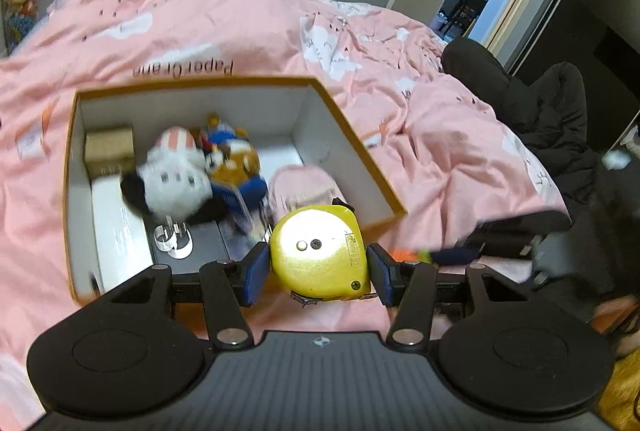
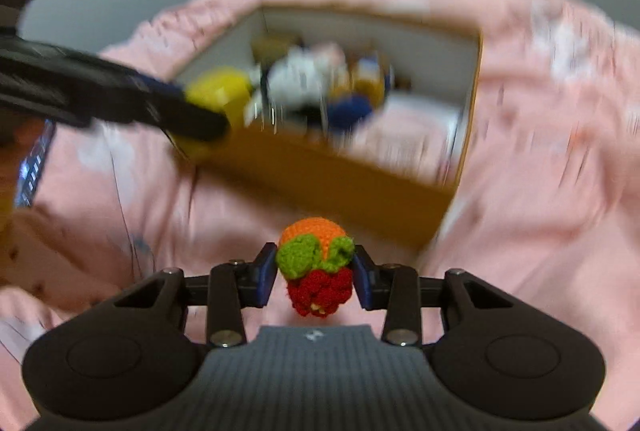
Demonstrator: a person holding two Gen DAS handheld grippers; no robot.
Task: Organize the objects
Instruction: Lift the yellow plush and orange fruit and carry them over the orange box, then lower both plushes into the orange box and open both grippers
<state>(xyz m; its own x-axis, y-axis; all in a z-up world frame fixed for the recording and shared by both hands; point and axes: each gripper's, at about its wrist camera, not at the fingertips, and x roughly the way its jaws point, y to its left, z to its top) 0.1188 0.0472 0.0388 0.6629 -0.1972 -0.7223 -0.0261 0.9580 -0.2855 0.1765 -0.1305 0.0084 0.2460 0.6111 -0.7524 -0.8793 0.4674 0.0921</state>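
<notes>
Left gripper [image 1: 318, 271] clamped on a yellow tape measure [image 1: 318, 251], held over the near right corner of an open cardboard box [image 1: 352, 135] on a bed with a pink duvet [image 1: 224, 23]. Right gripper [image 2: 315, 273] clamped on a crocheted toy [image 2: 316, 263], orange, green and red, above the duvet just outside the box's near wall. Inside the box: a white and black plush [image 1: 172, 179], a brown plush [image 1: 236, 159], a small tan carton [image 1: 109, 149] in the far left corner, a pink pouch [image 1: 304, 187] by the right wall. Black clothing [image 1: 552, 127] at the bed's right edge.
</notes>
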